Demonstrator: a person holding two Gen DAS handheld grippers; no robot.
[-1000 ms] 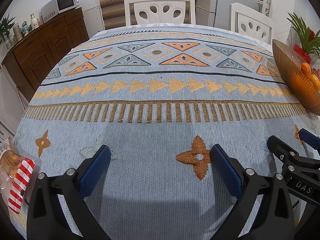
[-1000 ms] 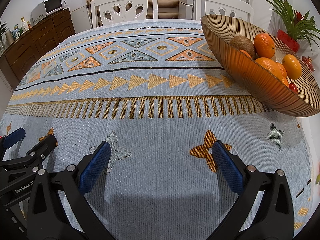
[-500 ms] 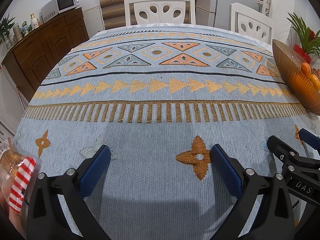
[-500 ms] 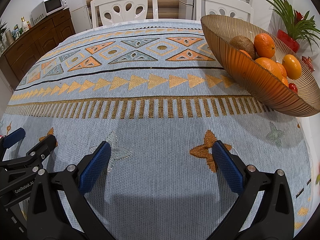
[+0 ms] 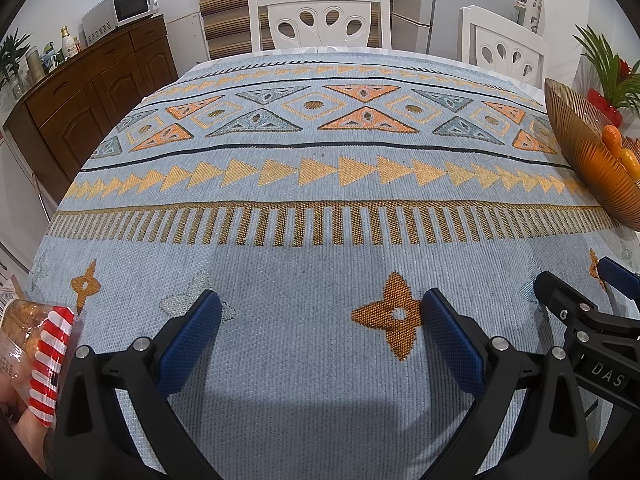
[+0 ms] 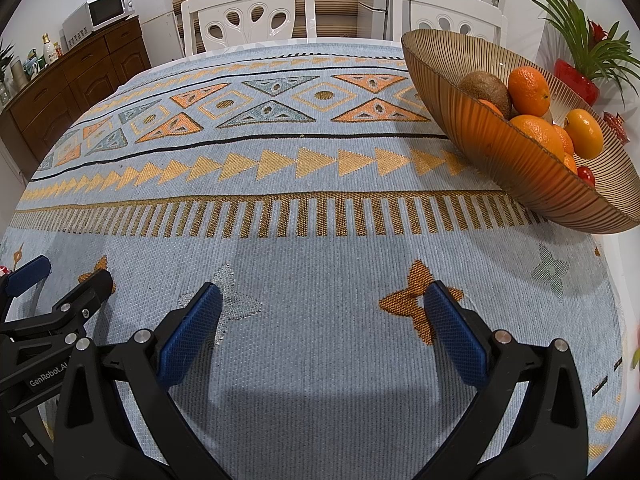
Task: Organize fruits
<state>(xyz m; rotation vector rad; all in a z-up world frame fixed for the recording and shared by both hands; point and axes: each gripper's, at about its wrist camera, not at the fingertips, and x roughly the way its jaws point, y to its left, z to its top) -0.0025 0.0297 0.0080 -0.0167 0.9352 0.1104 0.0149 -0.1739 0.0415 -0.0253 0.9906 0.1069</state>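
Dining room, white chairs at the far edge, table under a pale blue woven tablecloth with orange and gold geometric bands [image 6: 320, 208]. Left gripper [image 5: 318, 332] and right gripper [image 6: 322, 320] sit low over the near edge, side by side — both with jaws spread wide, nothing between the blue pads. The fruit is all in the amber ribbed glass bowl [image 6: 520, 168] at the right side of the table, ahead and to the right of the right gripper, well apart from the left one. In the bowl: several round oranges [image 6: 529, 85], a brown fuzzy kiwi [image 6: 486, 90], a smoother orange persimmon-like fruit [image 6: 585, 133], and a small red fruit [image 6: 586, 175] low against the wall, too hidden to identify. Handling guess: oranges are firm, moderately heavy, with pebbled skin that should grip well — take across the equator, pads square on. Kiwi is softer and bruises, so light squeeze on the short axis. The smooth fruit is likely slippery. Top orange is the most exposed, so best first pick. Bowl looks like glass, tilted rim; avoid knocking it. No loose fruit visible on the cloth. A red-and-white striped clear packet [image 5: 48, 364] shows at the left edge, not relevant.
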